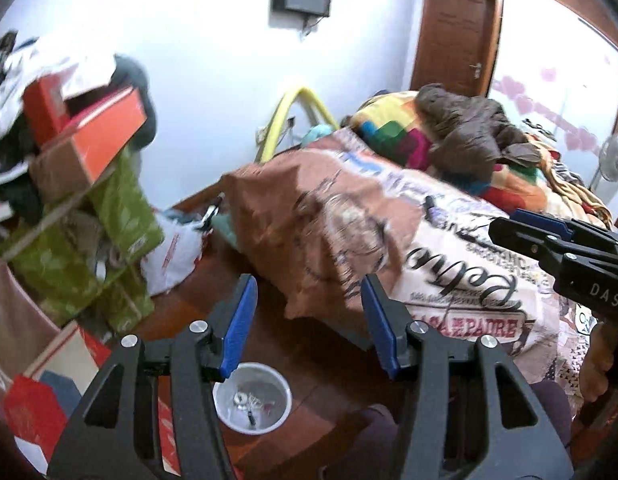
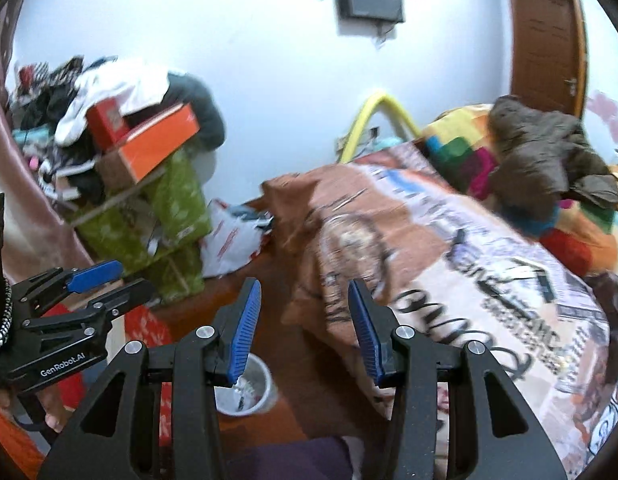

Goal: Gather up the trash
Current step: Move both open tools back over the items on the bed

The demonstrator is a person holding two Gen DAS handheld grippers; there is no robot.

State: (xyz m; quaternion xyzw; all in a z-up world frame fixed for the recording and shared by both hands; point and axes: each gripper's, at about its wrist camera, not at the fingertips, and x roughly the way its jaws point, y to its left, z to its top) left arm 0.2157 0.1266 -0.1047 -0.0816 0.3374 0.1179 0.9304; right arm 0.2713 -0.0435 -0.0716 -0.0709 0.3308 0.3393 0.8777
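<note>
I hold both tongs empty, left tongs [image 1: 307, 316] and right tongs [image 2: 303, 320] partly open, above the white bin [image 1: 251, 398] on the floor [image 1: 309, 364] beside the bed [image 1: 449, 272].

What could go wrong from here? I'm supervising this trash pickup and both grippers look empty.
The white bin stands on the floor below the left gripper; a low swing could tip it. The right gripper also hangs open near the bedspread, whose loose edge might snag a finger.
</note>
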